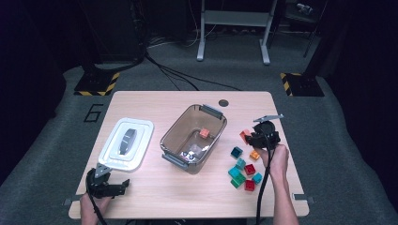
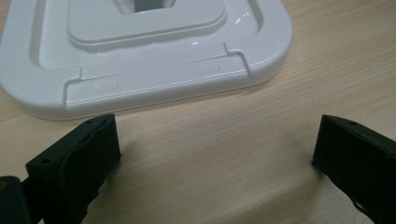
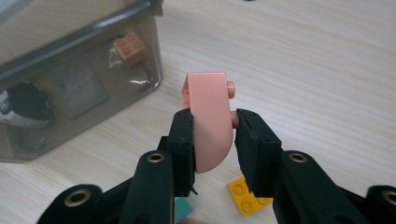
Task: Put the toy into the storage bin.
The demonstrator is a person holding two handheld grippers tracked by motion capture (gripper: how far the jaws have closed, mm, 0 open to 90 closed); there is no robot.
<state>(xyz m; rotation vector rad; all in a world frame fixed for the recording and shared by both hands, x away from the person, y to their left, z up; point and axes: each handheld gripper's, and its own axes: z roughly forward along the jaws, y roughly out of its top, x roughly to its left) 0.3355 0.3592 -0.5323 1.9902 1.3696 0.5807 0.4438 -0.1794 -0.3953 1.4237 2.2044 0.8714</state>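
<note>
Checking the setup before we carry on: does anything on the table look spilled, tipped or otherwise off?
Nothing stands out. The bin sits upright with its lid laid flat beside it, loose bricks lie grouped on the table, and the right gripper squarely holds a pink brick.

The salmon-pink curved brick is pinched at its two sides between the right gripper's jaws, lifted clear of the table. Its smooth rounded face looks up at the gripper's camera, studs poking out at one side. It hangs just beside the smoky clear bin, above the scattered coloured bricks.
</note>
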